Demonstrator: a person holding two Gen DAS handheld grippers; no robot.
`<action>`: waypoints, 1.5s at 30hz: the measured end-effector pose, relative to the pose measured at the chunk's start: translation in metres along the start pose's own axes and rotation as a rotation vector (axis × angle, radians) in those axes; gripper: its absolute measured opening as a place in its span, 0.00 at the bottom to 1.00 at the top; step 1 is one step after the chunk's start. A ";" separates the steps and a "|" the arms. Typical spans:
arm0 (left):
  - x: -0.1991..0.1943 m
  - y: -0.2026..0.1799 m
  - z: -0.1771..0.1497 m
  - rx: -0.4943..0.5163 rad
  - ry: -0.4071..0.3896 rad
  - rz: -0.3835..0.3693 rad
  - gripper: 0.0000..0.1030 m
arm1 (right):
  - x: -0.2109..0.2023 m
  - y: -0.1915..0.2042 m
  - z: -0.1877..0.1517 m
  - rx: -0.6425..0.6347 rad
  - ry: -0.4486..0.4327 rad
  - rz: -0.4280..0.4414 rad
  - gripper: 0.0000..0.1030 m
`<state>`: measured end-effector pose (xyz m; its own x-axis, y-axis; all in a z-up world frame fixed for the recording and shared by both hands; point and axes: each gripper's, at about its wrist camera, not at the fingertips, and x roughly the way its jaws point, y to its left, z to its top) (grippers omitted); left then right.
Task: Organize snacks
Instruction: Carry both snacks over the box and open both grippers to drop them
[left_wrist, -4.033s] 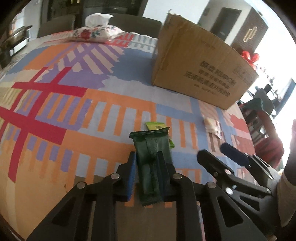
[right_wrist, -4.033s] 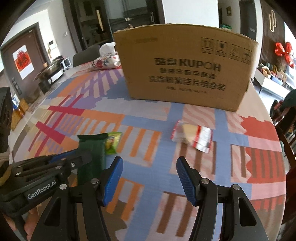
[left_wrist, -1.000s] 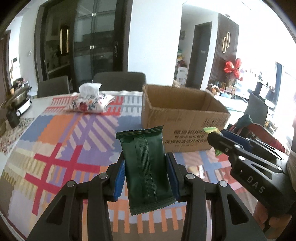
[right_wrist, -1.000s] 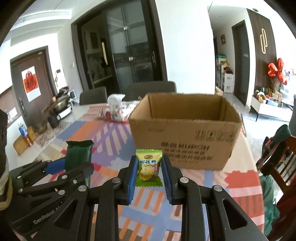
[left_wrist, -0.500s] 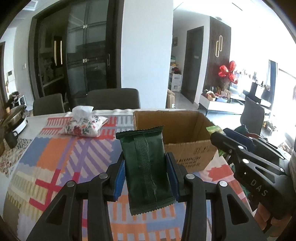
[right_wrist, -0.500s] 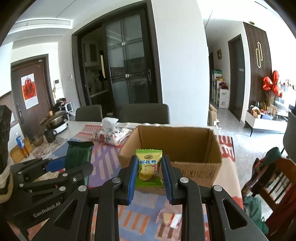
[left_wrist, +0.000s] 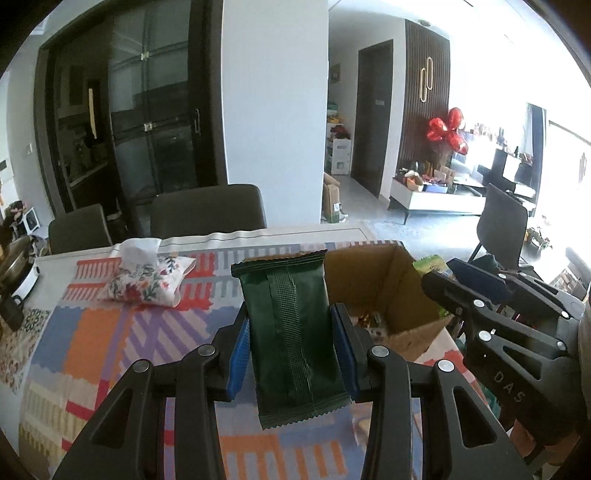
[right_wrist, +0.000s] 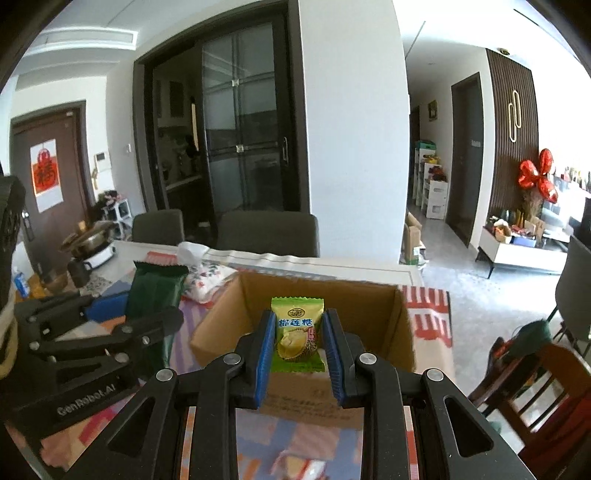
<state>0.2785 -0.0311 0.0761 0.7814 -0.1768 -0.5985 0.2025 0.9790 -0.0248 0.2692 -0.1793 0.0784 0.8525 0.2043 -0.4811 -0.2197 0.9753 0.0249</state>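
Both snacks are lifted near the box (right_wrist: 325, 295), not yet dropped. The left hand-held gripper (left_wrist: 291, 350) clamps a green pack (left_wrist: 291, 332); the right hand-held gripper (right_wrist: 299, 347) clamps a durian candy (right_wrist: 298, 332). Some snacks already lie inside; one packet (right_wrist: 295, 465) remains on the table (left_wrist: 92, 332).

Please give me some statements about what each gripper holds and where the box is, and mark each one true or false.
1. The left gripper is shut on a dark green snack packet. True.
2. The right gripper is open with nothing in it. False: it is shut on a small durian candy packet.
3. The cardboard box is open at the top. True.
4. The cardboard box is closed with tape. False: it has no lid on, and some small items show inside in the left wrist view.
5. A floral tissue pouch lies on the patterned tablecloth. True.
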 end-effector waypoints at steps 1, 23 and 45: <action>0.005 0.000 0.005 0.003 0.007 -0.010 0.39 | 0.004 -0.003 0.003 -0.002 0.007 -0.006 0.27; 0.073 -0.019 0.037 0.054 0.108 0.063 0.57 | 0.069 -0.051 0.014 0.061 0.142 -0.073 0.50; 0.015 -0.056 -0.064 0.057 0.076 -0.051 0.64 | -0.024 -0.059 -0.073 0.150 0.080 -0.204 0.64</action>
<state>0.2411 -0.0820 0.0167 0.7228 -0.2158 -0.6565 0.2754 0.9612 -0.0128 0.2272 -0.2477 0.0246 0.8304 0.0002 -0.5571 0.0311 0.9984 0.0467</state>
